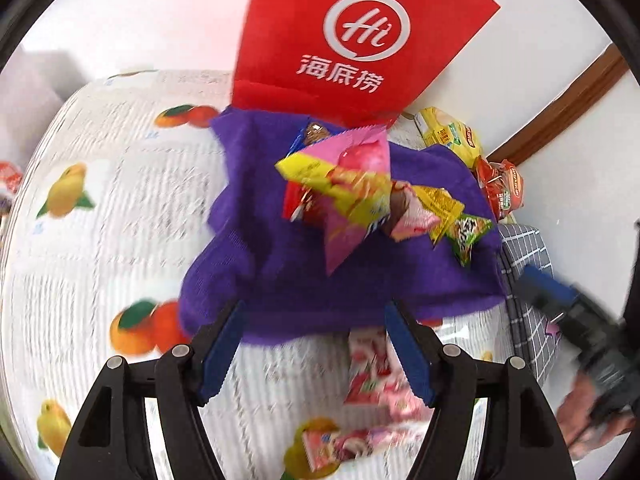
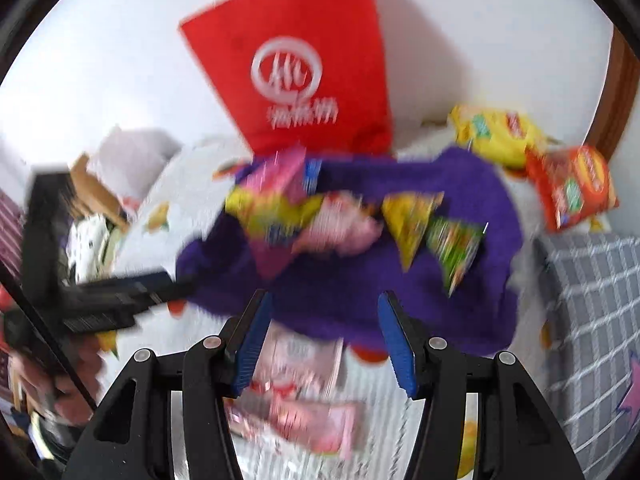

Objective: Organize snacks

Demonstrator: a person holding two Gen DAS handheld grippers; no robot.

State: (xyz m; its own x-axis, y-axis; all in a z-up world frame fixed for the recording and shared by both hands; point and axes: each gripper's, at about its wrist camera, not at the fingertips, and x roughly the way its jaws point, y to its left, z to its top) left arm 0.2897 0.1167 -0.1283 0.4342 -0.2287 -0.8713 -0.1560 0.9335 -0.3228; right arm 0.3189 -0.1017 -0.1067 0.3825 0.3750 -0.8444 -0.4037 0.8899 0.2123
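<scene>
While both pairs of tongs hover over the fruit-printed tablecloth (image 1: 100,240), the thing that matters lies just under their tips: a loose cluster of pink snack packets (image 1: 376,376), off the purple cloth (image 1: 340,280) at its near edge. From the left gripper (image 1: 316,356) the packets sit at about four o'clock, partly behind the right-hand blue pad, with one more flat packet (image 1: 344,444) lower at six o'clock. Its jaws stand wide with nothing between them. From the right gripper (image 2: 326,344) the same pink snack packets (image 2: 296,364) lie almost dead centre, a touch toward seven o'clock; its jaws stand moderately apart and grip nothing. The lowest packet's long axis seems to run from nine to three o'clock, across the jaw line, though blur makes this uncertain. I judge the right hand better placed. The main snack pile (image 1: 360,192) rests on the cloth at twelve o'clock, below the red bag (image 1: 352,36).
</scene>
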